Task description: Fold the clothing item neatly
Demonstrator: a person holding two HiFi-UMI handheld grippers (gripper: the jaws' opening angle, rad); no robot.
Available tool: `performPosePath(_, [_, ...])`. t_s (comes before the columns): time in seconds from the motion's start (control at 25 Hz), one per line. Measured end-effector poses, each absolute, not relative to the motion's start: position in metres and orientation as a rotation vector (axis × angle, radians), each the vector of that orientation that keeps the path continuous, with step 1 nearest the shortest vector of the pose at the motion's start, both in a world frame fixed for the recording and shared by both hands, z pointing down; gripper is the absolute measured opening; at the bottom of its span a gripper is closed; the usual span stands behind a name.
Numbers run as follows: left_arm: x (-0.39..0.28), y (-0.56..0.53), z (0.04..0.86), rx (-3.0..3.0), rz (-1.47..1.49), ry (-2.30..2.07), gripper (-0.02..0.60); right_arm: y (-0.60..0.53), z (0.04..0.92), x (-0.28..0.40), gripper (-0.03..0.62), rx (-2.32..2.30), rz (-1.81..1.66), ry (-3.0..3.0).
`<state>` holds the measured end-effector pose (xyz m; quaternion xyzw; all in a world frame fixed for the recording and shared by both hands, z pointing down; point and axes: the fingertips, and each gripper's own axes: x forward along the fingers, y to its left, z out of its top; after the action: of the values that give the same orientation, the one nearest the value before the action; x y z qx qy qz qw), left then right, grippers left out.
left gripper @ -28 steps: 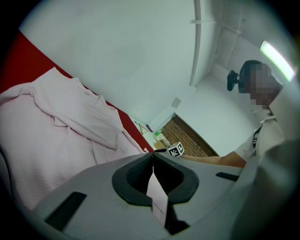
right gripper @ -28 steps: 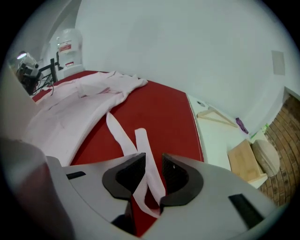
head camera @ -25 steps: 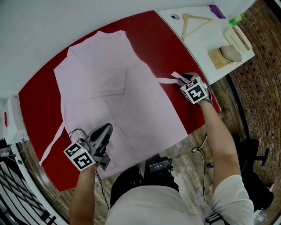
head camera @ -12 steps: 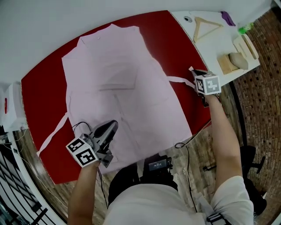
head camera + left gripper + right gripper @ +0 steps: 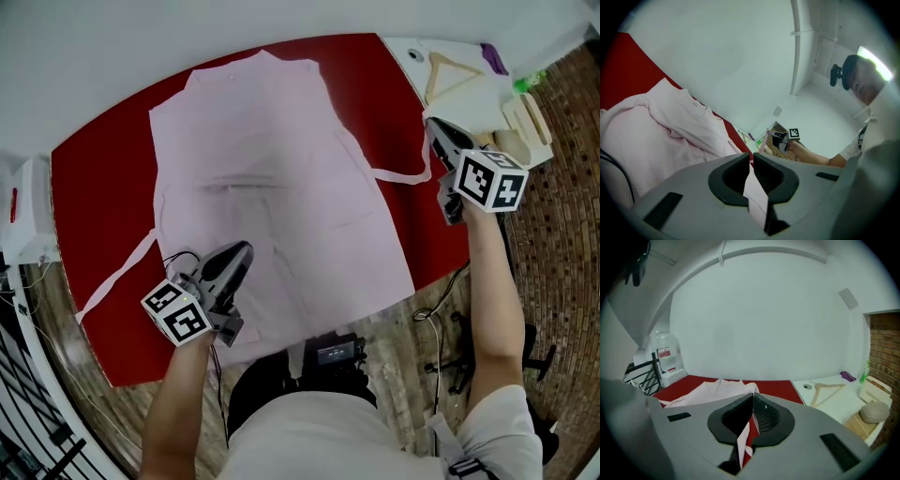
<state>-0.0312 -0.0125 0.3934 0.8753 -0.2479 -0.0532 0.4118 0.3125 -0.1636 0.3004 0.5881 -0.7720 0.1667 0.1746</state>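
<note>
Nearest the camera, in the head view, the person's two forearms are stretched out over a red tabletop (image 5: 94, 178). The left tool (image 5: 246, 248) is held low over the near left part of a pink garment (image 5: 272, 178). In its own view its jaws are closed together, and a narrow strip of the garment's pink cloth is pinched between the pads.

The pink garment is spread flat across the middle of the tabletop. Its wide hem lies at the near edge and its narrower top at the far edge. A left strap (image 5: 117, 281) is trailed from its side over the red surface toward the near left corner.

Farther out, on the right, the right tool (image 5: 434, 128) is held up by the tabletop's right edge. Its jaws have just been closing and are now clamped on the right strap (image 5: 403, 175), which is drawn from the garment's side in a curve up to the pads.

Beyond that, a white side table (image 5: 473, 94) is seen, on which a wooden hanger (image 5: 450, 67), a purple item (image 5: 494, 58) and a green bottle (image 5: 530, 82) are laid.
</note>
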Motion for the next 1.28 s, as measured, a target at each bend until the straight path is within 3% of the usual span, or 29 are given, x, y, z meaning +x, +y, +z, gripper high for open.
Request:
performPosePath(0.28, [-0.052, -0.038, 0.384, 2.204, -0.182, -0.684, 0.008, -0.191, 0.263, 0.205, 0.018, 1.542, 0.404, -2.379])
performPosePath(0.56, [-0.082, -0.049, 0.383, 2.192, -0.230, -0.733, 0.007, -0.222, 0.279, 0.090, 0.018, 1.406, 0.410, -2.489])
performPosePath(1.0, [-0.137, -0.042, 0.409, 2.098, -0.282, -0.830, 0.008, -0.199, 0.424, -0.101, 0.019, 0.985, 0.222, -2.400])
performPosePath(1.28, [-0.154, -0.038, 0.418, 2.069, -0.298, -0.849, 0.008, -0.179, 0.492, -0.142, 0.020, 0.819, 0.028, -2.261])
